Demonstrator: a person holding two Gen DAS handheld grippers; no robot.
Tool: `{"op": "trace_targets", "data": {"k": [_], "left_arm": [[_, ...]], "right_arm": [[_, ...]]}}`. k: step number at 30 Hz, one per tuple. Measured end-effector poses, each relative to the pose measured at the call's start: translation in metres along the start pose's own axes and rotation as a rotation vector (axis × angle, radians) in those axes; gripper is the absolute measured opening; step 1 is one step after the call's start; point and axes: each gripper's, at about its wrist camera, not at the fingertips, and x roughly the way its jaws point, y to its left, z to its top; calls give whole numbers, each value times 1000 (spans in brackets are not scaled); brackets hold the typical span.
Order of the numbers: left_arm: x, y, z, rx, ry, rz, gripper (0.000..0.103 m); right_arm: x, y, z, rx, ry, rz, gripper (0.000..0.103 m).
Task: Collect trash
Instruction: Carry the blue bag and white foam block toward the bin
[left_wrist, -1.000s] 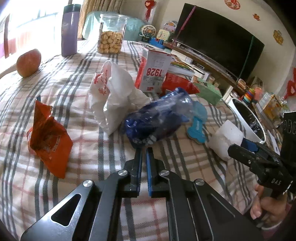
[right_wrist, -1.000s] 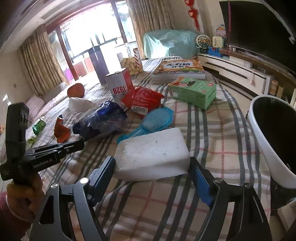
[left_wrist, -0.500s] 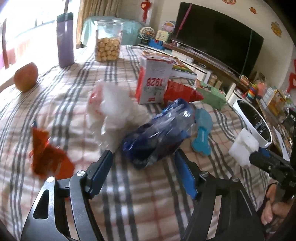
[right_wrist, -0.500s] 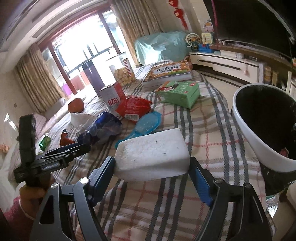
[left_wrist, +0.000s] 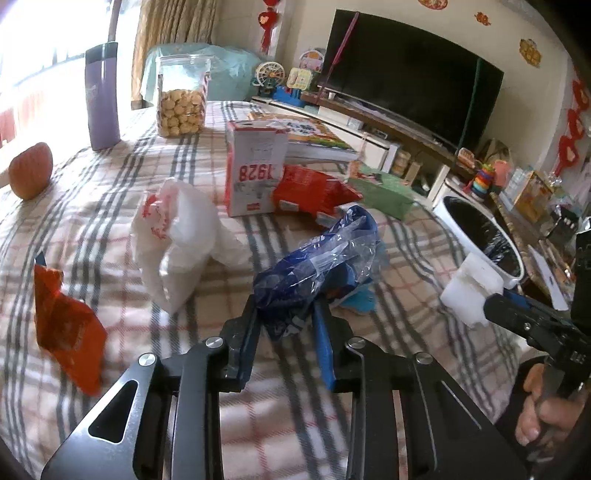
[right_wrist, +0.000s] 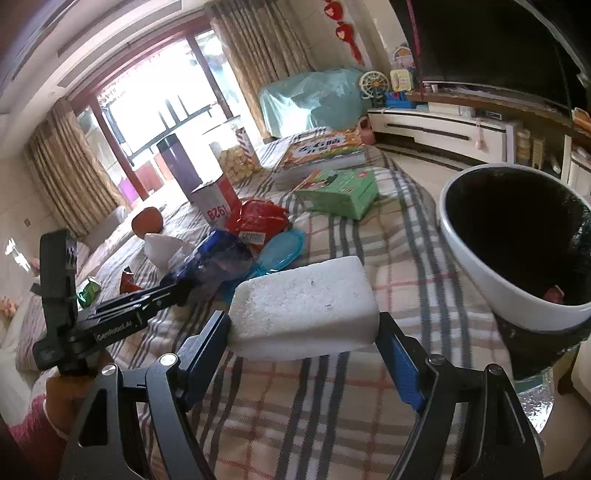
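Item: two trash pieces at the jaws, waste bin to the right.

Left gripper (left_wrist: 286, 321): jaws closing on the near end of the crumpled blue plastic bag (left_wrist: 317, 269), whose long axis runs away from the jaws, up and to the right; its far end lies over a teal plastic piece. Right gripper (right_wrist: 304, 328): jaws wide, clamped on the two short ends of the white foam block (right_wrist: 303, 301), long axis crosswise between the fingers and lifted off the plaid tablecloth (right_wrist: 369, 391). White bin (right_wrist: 476, 258) stands beside the table edge, right of the block; the right hand is the nearer. Whether the bag has left the cloth cannot be told; the bin's depths are dark.
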Motion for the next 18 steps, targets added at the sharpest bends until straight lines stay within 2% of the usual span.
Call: {"op": "trace_targets", "data": {"k": [7,18], "left_arm": [[-10,-29,3,25,-22,-55,26],[1,-71,10,63,-7,-118,26]], "right_arm": [[-15,-11,0,10,-26,-21,81],[-44,-39,3,39,-73,-79,81]]}}
